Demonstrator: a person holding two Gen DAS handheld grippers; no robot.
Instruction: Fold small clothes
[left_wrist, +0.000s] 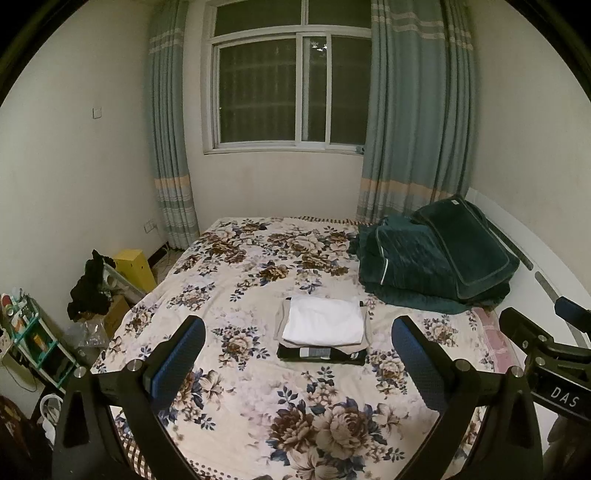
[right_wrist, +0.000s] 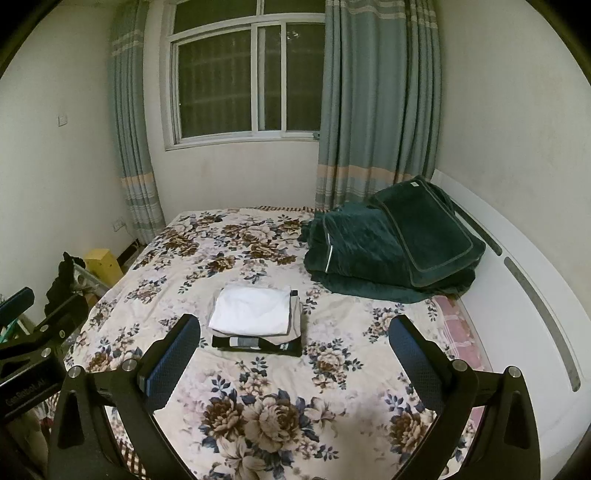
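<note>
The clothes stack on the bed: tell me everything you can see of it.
The clothes stack sits mid-bed on the floral bedspread: a white garment folded flat on top, a beige piece under it, a black one with a grey-white print at the bottom. Soft fabric, edges roughly squared. Neither gripper touches it; both are open and short of it.
</note>
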